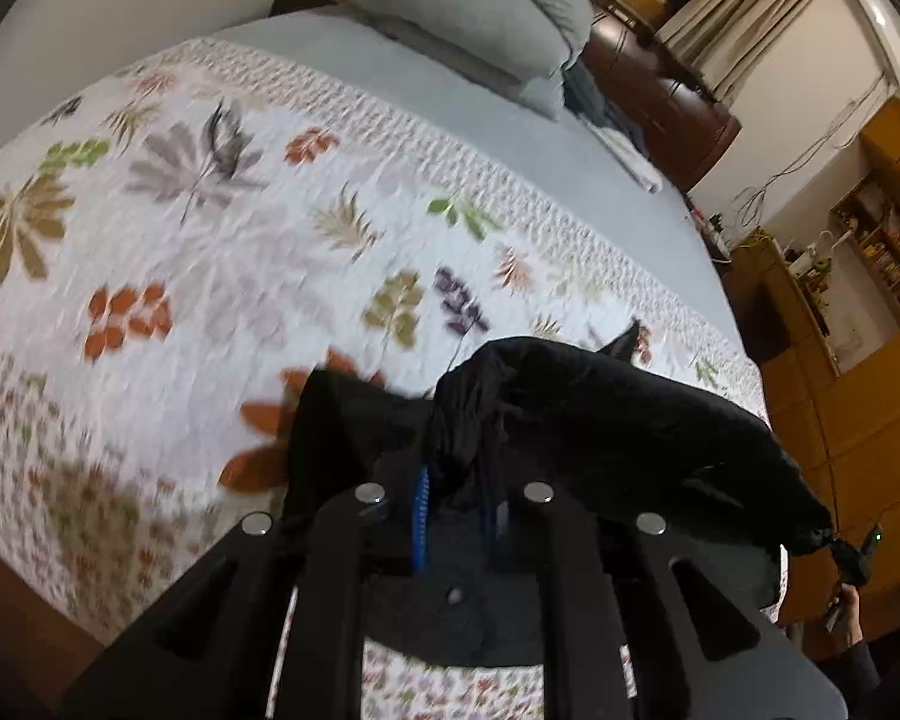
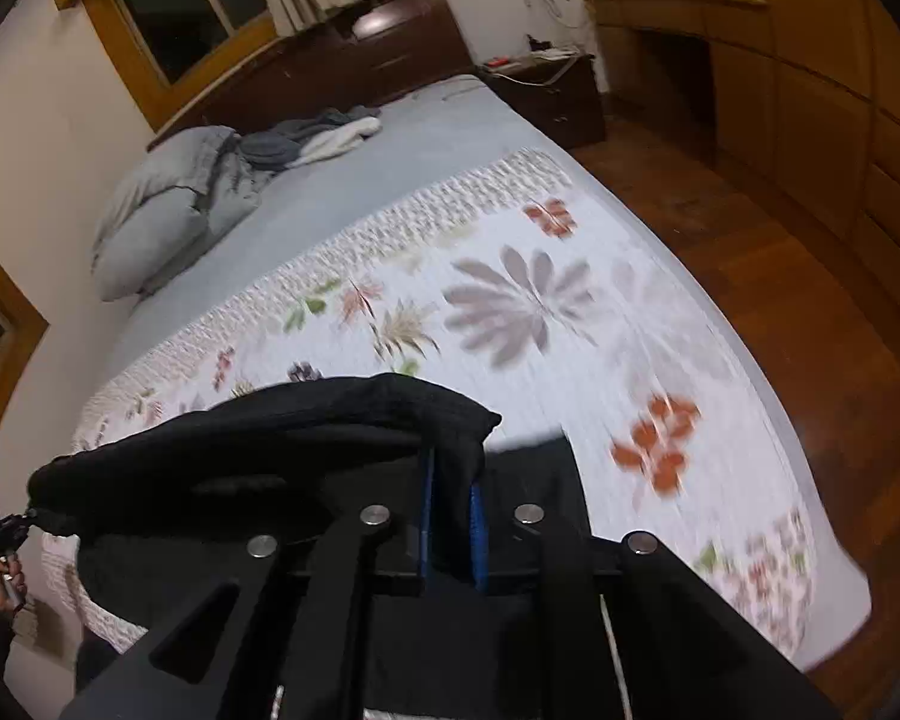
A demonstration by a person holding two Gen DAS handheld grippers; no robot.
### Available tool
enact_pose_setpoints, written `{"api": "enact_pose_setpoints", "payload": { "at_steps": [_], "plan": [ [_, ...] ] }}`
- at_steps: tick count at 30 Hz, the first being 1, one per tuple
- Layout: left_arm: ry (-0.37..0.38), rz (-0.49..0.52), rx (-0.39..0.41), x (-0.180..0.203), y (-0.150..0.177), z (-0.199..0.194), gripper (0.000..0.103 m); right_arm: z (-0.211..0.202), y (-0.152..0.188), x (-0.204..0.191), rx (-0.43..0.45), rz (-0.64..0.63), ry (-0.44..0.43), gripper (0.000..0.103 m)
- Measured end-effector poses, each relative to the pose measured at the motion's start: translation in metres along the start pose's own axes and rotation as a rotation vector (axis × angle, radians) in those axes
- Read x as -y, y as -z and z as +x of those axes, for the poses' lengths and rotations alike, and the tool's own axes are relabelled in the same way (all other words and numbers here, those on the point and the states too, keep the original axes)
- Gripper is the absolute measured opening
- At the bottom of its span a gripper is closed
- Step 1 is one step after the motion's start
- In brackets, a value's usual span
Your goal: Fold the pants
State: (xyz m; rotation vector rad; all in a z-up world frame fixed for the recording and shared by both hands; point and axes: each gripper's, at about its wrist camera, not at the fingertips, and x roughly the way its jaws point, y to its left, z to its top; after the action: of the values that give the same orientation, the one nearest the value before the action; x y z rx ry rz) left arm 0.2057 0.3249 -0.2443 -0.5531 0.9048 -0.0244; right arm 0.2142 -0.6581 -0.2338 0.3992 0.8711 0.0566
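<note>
The black pants (image 1: pixel 606 414) hang stretched between my two grippers above a white floral quilt (image 1: pixel 210 252) on the bed. My left gripper (image 1: pixel 459 486) is shut on one bunched end of the fabric, which fills the gap between its blue pads (image 1: pixel 421 498). In the right wrist view the pants (image 2: pixel 270 438) run off to the left, and my right gripper (image 2: pixel 453 486) is shut on their other end over the quilt (image 2: pixel 570 336). Each view shows the other gripper small at the far end of the cloth: the right gripper (image 1: pixel 855 555) and the left gripper (image 2: pixel 3 531).
A grey folded duvet (image 1: pixel 468 12) and crumpled clothes (image 2: pixel 306 141) lie at the head of the bed, by a dark headboard (image 2: pixel 354 60). Wooden floor (image 2: pixel 780 252), a nightstand (image 2: pixel 549 93) and wooden cabinets (image 1: pixel 870 420) flank the bed's side.
</note>
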Motion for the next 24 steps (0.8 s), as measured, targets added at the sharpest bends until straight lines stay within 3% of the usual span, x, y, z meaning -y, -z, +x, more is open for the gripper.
{"api": "enact_pose_setpoints", "payload": {
  "at_steps": [4, 7, 10, 12, 14, 16, 19, 24],
  "plan": [
    [-0.041, -0.014, -0.031, -0.015, 0.022, 0.004, 0.020, -0.005, 0.039, 0.008, -0.013, 0.029, 0.035, 0.027],
    [-0.111, -0.010, -0.091, -0.026, 0.042, 0.012, 0.029, -0.004, 0.069, 0.010, -0.051, 0.049, 0.050, 0.044],
    [-0.181, -0.014, -0.135, -0.039, 0.058, 0.014, 0.033, -0.006, 0.093, 0.018, -0.073, 0.120, 0.064, 0.053],
    [-0.236, -0.041, -0.145, -0.052, 0.066, 0.009, 0.053, -0.010, 0.106, 0.027, -0.079, 0.203, 0.044, 0.066],
    [-0.260, -0.069, -0.109, -0.062, 0.072, -0.006, 0.066, -0.017, 0.118, 0.033, -0.084, 0.264, 0.028, 0.068],
    [-0.276, -0.097, -0.080, -0.068, 0.077, -0.020, 0.069, -0.022, 0.125, 0.037, -0.079, 0.316, -0.002, 0.069],
    [-0.263, -0.136, -0.041, -0.067, 0.083, -0.037, 0.080, -0.030, 0.139, 0.047, -0.038, 0.479, -0.131, 0.069],
    [-0.138, -0.168, 0.019, -0.040, 0.099, -0.049, 0.091, -0.011, 0.149, 0.058, 0.000, 0.692, -0.282, 0.069]
  ]
}}
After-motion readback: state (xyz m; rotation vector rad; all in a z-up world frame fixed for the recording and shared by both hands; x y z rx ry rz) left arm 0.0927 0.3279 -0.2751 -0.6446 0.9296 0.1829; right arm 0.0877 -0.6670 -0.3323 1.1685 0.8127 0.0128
